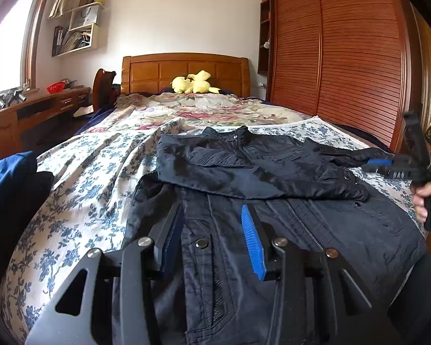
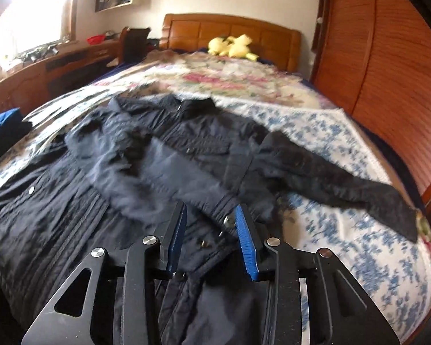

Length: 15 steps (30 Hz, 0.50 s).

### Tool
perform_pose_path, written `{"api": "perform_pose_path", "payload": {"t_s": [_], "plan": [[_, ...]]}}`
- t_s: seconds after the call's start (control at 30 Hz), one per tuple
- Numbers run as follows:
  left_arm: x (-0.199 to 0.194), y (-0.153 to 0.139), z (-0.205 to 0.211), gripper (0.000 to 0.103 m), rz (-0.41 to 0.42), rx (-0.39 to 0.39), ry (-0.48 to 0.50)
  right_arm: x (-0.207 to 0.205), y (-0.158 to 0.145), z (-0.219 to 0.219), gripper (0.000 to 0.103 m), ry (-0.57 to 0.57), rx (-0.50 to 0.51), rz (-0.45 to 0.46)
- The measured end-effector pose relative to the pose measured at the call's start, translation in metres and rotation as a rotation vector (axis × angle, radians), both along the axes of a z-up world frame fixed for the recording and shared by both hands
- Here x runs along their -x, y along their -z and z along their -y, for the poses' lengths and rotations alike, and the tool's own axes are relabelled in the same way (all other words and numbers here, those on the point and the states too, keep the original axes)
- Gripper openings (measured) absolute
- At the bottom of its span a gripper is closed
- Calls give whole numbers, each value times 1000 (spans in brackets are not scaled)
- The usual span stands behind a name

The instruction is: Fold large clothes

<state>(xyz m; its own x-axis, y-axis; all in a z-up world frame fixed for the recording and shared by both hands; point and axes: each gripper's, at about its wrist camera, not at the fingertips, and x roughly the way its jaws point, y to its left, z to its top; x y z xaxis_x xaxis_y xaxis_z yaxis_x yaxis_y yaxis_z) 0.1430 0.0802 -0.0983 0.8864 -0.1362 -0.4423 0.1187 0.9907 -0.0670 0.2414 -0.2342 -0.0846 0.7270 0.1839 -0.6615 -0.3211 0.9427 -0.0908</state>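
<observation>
Lying spread on a bed with a blue-flowered white sheet (image 1: 80, 172), the dark navy zip-front jacket (image 1: 273, 189) fills the lower centre and right of the left wrist view; one sleeve is folded across its chest, running from upper left to right centre. Left gripper (image 1: 215, 215) sits at bottom centre of that view, jaws parted, nothing pinched between the blue ribbed pads (image 1: 252, 241); jacket front panel with a snap button and pocket lies directly under and between the fingers. Cannot tell whether the fingertips touch the cloth.

Right gripper (image 2: 211, 215) is at bottom centre of the right wrist view, jaws apart, no fabric clamped. The cuff end of the folded sleeve, with its snap, lies just at the tip of the right-hand blue pad (image 2: 245, 244), jacket body beneath the fingers. The other sleeve (image 2: 339, 178) stretches out flat toward the right edge of the frame, over the sheet, well apart from the fingers. View is blurred.

In the left wrist view the right gripper (image 1: 388, 166) also shows at far right edge, held by a hand (image 1: 422, 198), just over the jacket's right shoulder area.

Pink floral quilt (image 1: 204, 109), yellow plush toy (image 1: 194, 83) and wooden headboard (image 1: 158, 72) sit at upper centre, behind the jacket. Blue folded cloth (image 1: 8, 178) at left edge.
</observation>
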Motion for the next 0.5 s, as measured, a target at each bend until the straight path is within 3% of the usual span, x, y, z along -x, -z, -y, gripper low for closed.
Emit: {"api": "perform_pose_path", "payload": {"t_s": [0.2, 0.33, 0.5], "plan": [[-11, -6, 9, 46, -13, -27, -1, -7, 41, 1, 35, -56, -18, -136], [-22, -12, 14, 55, -23, 5, 2, -5, 57, -1, 35, -92, -17, -175], [-33, -20, 33, 55, -32, -7, -8, 3, 53, 6, 35, -121, -29, -164]]}}
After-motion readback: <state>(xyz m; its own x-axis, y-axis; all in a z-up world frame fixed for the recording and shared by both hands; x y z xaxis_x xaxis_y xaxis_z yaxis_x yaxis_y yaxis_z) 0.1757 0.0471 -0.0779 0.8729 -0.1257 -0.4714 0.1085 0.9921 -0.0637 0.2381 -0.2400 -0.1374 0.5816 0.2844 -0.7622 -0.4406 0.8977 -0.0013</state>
